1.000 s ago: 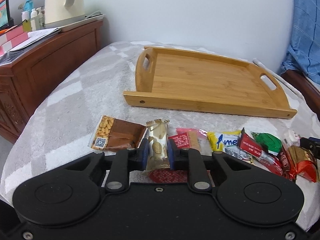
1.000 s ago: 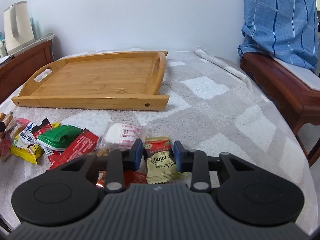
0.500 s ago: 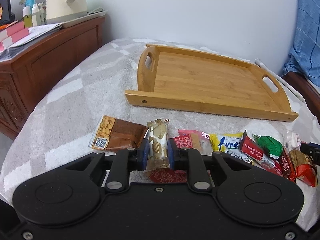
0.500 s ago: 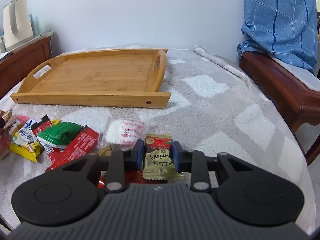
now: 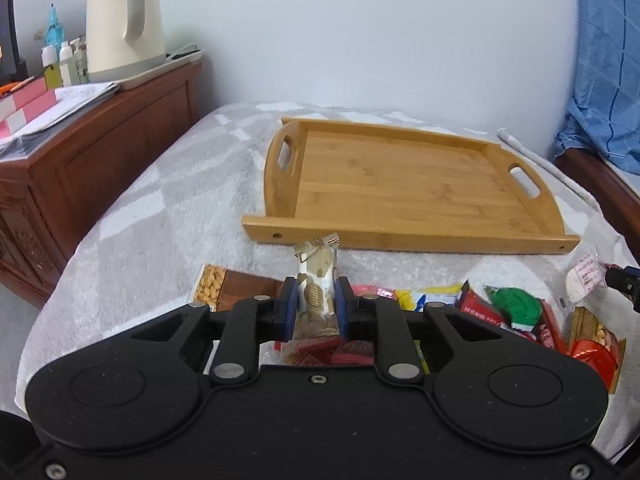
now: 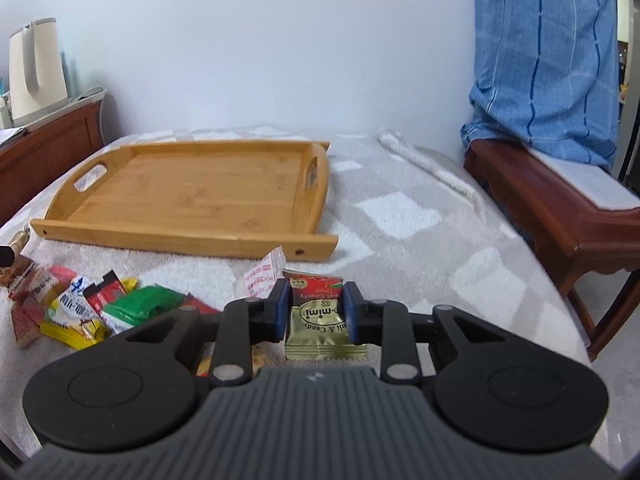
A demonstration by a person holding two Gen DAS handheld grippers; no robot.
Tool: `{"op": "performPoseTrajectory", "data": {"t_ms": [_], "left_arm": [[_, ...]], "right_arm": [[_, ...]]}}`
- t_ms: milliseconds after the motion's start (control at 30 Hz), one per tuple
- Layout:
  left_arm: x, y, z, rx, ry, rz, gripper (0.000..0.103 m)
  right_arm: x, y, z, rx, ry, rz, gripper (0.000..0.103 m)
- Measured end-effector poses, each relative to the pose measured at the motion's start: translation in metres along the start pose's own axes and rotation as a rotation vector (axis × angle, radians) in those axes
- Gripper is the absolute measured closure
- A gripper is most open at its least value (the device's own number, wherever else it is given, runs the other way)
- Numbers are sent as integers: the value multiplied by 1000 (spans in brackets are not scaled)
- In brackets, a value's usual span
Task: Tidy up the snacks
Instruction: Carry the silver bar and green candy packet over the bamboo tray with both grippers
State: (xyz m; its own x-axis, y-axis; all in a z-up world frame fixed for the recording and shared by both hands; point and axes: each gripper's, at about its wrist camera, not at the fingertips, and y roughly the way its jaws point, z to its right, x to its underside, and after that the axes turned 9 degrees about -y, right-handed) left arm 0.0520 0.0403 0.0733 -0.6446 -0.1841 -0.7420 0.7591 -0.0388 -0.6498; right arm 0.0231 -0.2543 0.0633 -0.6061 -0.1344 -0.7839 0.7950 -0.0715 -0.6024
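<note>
The left hand-held gripper (image 5: 316, 304) was clamped tight on a white and gold wafer packet (image 5: 318, 276), which stood upright between its blue pads (image 5: 289, 308), raised above the other snacks. The right hand-held gripper (image 6: 316, 312) gripped a gold and red candy packet (image 6: 320, 316) by its sides, the pads pressing on the wrapper. Both pointed downward toward a surface covered with a grey and white blanket (image 6: 400, 216). The rest of the snacks lay in a loose row on it: a peanut packet (image 5: 224, 286), a green packet (image 6: 140, 306), a yellow packet (image 6: 68, 332) and a white round snack in clear wrap (image 5: 584, 284). Beyond them sat the wooden tray (image 5: 400, 236), well apart from both held packets.
</note>
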Motion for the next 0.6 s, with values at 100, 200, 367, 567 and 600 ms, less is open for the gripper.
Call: {"op": "performPoseTrajectory", "data": {"t_ms": [100, 200, 367, 567, 600], "left_arm": [[-4, -4, 4, 11, 6, 6, 85], [-7, -7, 9, 21, 12, 9, 85], [-11, -12, 15, 38, 24, 19, 85], [-16, -12, 23, 49, 32, 9, 85], [-18, -11, 24, 50, 34, 6, 85]], "right_arm": [[-6, -5, 1, 19, 11, 7, 71], [-10, -8, 5, 14, 42, 11, 71], [-17, -10, 11, 7, 79, 5, 71], [-25, -12, 12, 5, 83, 27, 71], [-26, -10, 13, 3, 90, 23, 71]]}}
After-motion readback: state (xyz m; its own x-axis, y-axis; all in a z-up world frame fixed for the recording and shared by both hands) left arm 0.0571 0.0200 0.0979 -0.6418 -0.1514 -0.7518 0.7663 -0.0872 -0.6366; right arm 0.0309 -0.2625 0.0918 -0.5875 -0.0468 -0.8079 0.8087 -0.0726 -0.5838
